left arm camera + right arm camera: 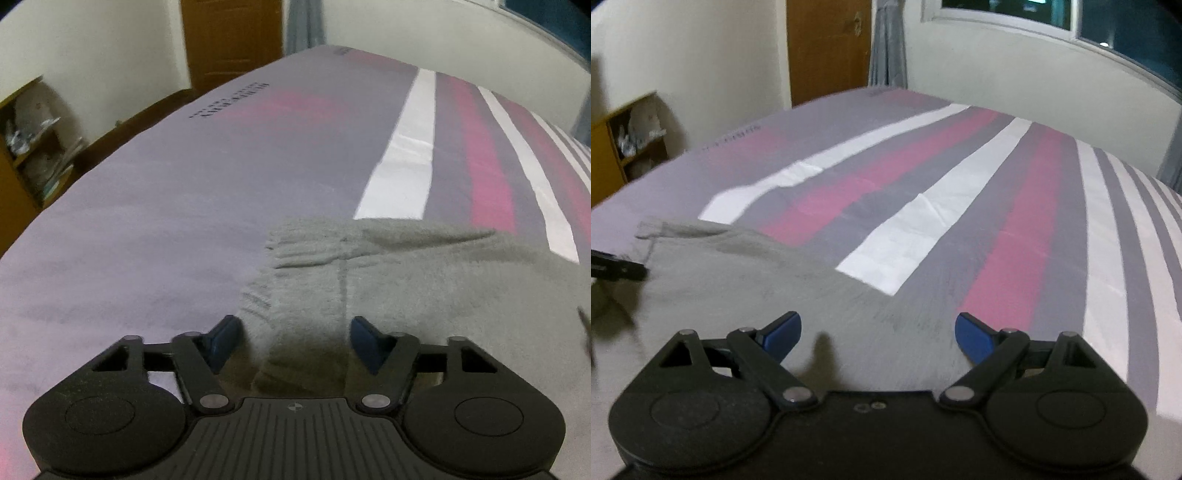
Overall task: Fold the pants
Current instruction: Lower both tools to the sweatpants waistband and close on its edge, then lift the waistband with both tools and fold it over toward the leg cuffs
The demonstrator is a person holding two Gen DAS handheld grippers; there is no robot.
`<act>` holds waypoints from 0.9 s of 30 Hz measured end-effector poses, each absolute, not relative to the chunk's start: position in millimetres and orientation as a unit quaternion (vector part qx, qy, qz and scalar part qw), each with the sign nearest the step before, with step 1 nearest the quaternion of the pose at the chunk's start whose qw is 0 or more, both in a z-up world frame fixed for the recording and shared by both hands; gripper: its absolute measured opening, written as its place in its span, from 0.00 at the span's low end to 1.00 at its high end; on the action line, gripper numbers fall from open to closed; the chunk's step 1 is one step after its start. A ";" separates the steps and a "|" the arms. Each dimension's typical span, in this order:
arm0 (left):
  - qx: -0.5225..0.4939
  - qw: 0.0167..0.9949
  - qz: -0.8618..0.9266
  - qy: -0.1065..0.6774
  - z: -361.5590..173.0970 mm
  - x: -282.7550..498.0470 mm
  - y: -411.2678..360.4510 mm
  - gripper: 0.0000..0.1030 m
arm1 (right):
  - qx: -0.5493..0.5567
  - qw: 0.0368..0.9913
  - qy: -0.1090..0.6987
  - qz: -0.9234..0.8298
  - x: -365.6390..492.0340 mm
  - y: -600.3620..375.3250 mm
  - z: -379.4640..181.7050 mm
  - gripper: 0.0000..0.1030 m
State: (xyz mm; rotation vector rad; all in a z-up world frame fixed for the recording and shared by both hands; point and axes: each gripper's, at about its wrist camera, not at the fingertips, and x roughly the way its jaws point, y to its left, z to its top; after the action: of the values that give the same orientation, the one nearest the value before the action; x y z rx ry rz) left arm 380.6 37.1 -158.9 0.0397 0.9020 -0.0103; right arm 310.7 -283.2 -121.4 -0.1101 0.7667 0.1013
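Observation:
Grey knit pants (424, 280) lie flat on a bed, and their ribbed band (306, 247) points toward the far end. My left gripper (295, 338) hangs low over the pants' left edge. Its blue pads (225, 336) stand apart with cloth between them, and I see no pinch. In the right wrist view the pants (738, 280) fill the near left. My right gripper (877, 332) is wide open just above their right part, holding nothing. A black part of the left gripper (617, 267) shows at that view's left edge.
The bed sheet (1015, 229) has grey, pink and white stripes and runs far beyond the pants. A wooden shelf (33, 147) stands left of the bed. A brown door (827, 48), a grey curtain (888, 44) and a window (1108, 22) are behind it.

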 end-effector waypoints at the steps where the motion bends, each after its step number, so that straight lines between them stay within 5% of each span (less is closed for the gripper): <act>1: 0.021 0.901 -0.013 0.434 -160.1 379.9 35.3 0.51 | -0.060 0.920 0.383 0.053 316.3 -284.5 -125.0 0.88; 4: 0.035 0.902 -0.019 0.431 -162.5 378.0 27.6 0.44 | -0.084 0.909 0.405 0.054 334.5 -284.5 -136.3 0.87; 7: 0.050 0.903 -0.016 0.426 -162.0 377.1 21.3 0.40 | -0.075 0.902 0.418 0.077 339.6 -285.8 -143.9 0.71; 9: 0.053 0.904 -0.012 0.424 -160.9 375.6 18.4 0.37 | -0.069 0.902 0.417 0.089 336.1 -283.6 -142.3 0.32; 12: 0.060 0.906 -0.003 0.420 -156.4 372.3 20.6 0.21 | -0.082 0.904 0.410 0.093 324.1 -275.1 -136.8 0.11; 27: 0.019 0.923 -0.026 0.384 -106.1 268.0 54.9 0.14 | -0.114 0.937 0.297 0.147 107.5 -221.3 -63.1 0.07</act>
State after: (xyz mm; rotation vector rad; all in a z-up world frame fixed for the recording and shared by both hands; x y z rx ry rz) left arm 268.0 54.9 -106.1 0.0389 0.7878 -0.0525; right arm 107.5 -221.3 -63.1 -0.2327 0.6073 0.2996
